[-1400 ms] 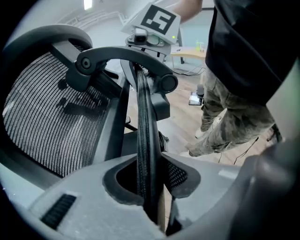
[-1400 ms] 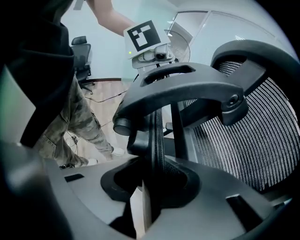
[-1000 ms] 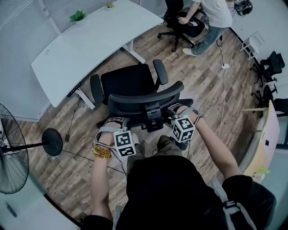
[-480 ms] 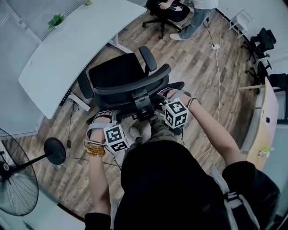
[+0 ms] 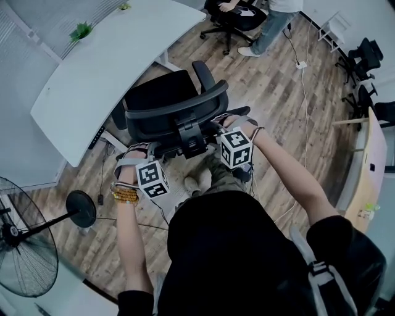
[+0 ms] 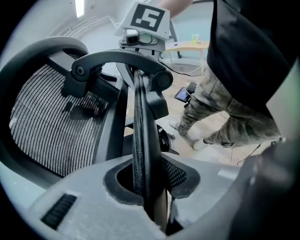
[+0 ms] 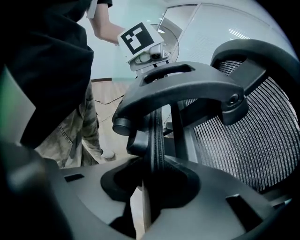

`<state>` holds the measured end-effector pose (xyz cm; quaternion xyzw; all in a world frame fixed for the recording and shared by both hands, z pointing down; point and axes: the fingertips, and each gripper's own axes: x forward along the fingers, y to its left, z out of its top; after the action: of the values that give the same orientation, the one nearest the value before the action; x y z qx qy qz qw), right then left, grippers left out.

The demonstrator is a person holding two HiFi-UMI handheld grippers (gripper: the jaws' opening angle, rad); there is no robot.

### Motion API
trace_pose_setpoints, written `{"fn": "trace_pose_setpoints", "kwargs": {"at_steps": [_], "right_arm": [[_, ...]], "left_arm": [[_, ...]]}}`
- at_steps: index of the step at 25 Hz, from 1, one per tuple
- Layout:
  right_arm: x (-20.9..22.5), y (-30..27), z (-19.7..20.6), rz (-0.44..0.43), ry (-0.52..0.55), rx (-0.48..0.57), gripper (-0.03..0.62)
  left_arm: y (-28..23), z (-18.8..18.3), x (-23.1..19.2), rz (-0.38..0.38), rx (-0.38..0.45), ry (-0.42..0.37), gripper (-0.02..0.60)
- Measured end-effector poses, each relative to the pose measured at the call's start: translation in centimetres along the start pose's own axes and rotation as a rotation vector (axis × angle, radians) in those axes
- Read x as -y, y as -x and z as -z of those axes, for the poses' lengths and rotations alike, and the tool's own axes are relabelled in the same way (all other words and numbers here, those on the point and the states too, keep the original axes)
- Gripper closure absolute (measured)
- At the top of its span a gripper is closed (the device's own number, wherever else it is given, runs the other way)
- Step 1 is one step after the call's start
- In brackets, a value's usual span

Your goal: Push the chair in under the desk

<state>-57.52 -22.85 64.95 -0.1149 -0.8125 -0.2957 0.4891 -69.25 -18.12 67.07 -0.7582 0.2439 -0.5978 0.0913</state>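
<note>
The black mesh office chair (image 5: 163,99) stands with its seat front at the edge of the white desk (image 5: 105,68), left armrest close to the desk's rim. My left gripper (image 5: 147,153) is shut on the left edge of the backrest (image 5: 176,120). My right gripper (image 5: 220,124) is shut on the backrest's right edge. In the left gripper view the backrest edge (image 6: 140,150) runs straight between the jaws of the left gripper (image 6: 146,187). In the right gripper view the same rim (image 7: 156,136) sits clamped in the right gripper (image 7: 152,187).
A standing fan (image 5: 24,237) with a round base (image 5: 81,208) is at the left. A small plant (image 5: 81,29) stands on the desk's far side. Another person sits by a second chair (image 5: 237,15) at the top. Cables (image 5: 302,74) cross the wood floor; a wooden table (image 5: 365,166) is at right.
The chair has rolled forward toward the desk, with both grippers staying clamped on its backrest. The person has stepped along behind it.
</note>
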Motion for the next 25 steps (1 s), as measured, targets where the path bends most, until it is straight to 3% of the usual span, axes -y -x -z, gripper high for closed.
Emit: {"fn": "trace_pose_setpoints", "kwargs": {"at_steps": [25], "right_arm": [[9.4, -3.8, 0.6, -0.016, 0.021, 0.012, 0.485]], "left_arm": [[-3.1, 4.5, -8.4, -0.008, -0.027, 0.033, 0.484]]}}
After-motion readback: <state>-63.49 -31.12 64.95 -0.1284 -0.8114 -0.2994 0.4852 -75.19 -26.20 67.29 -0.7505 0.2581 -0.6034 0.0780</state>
